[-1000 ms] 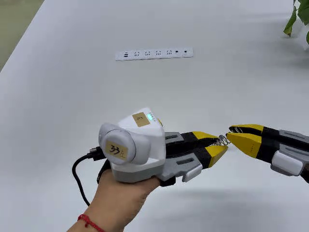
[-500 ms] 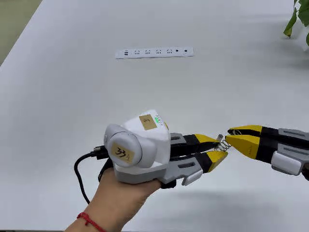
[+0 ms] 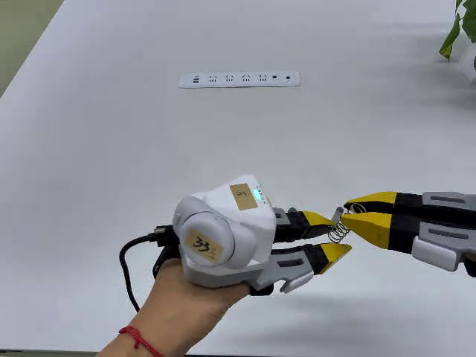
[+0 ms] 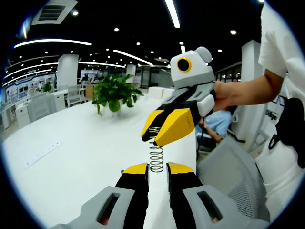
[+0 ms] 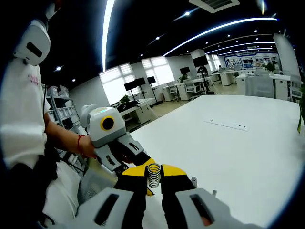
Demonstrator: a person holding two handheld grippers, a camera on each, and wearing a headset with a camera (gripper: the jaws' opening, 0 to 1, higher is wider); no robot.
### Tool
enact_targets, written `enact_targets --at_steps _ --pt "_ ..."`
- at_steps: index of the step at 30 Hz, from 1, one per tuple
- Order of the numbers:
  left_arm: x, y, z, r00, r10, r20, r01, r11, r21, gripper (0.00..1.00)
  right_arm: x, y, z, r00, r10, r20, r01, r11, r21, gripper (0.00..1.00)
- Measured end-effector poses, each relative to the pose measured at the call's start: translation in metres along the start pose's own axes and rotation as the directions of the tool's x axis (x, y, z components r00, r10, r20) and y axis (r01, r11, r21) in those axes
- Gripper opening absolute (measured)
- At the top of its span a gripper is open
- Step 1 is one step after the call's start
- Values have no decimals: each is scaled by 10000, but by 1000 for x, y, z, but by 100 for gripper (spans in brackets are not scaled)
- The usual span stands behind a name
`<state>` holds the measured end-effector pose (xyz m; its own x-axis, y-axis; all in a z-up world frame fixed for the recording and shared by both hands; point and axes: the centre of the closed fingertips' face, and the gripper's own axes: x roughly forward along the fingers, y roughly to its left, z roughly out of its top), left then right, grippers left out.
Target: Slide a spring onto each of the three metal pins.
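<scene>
Step in hand, as judged: spring handling in mid-air, ahead of threading; no spring is on a pin yet. The left tongs [image 3: 333, 234] and right tongs [image 3: 348, 217] meet tip to tip above the counter [image 3: 149, 149], with one spring [image 3: 338, 227] bridging them. The left tongs are drawn in to a slim gap that pinches the spring's near end. The right tongs are pressed together on its far end. It reads as a hand-over or re-grip. Cannot tell whether a pin sits inside the coil. The next move calls for one pair of tongs to let go so that the coil's bore is free, then for the bore to be lined up with a pin; a squeezed coil may flick away on release. In the left gripper view the spring [image 4: 156, 157] shows at full length, straight and uncompressed, rising from the left tongs into the right tongs [image 4: 162, 133]. The right gripper view looks along the spring [image 5: 153, 175], so its open end ring is seen. The head view foreshortens the coil but adds a power strip [image 3: 239, 79] lying well beyond both tongs.
</scene>
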<state>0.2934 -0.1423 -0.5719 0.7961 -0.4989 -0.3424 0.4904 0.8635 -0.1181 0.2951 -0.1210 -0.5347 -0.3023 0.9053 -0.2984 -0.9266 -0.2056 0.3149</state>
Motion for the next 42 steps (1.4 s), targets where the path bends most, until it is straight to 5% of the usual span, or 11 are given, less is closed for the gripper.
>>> enact_targets --at_steps 34,40,42 --pt "-1 -2 -3 10000 -97 2 97 9999 -58 11 5 6 -6 9981 218 -570 -242 9989 -414 13" --pt "-1 -1 -5 9999 -112 38 112 9999 -95 11 2 8 -3 9939 498 -986 -573 9956 -743 20" --pt "-1 -1 -6 9999 -135 43 136 9999 -106 11 0 9 -6 9840 797 -1591 -982 9888 -1127 25"
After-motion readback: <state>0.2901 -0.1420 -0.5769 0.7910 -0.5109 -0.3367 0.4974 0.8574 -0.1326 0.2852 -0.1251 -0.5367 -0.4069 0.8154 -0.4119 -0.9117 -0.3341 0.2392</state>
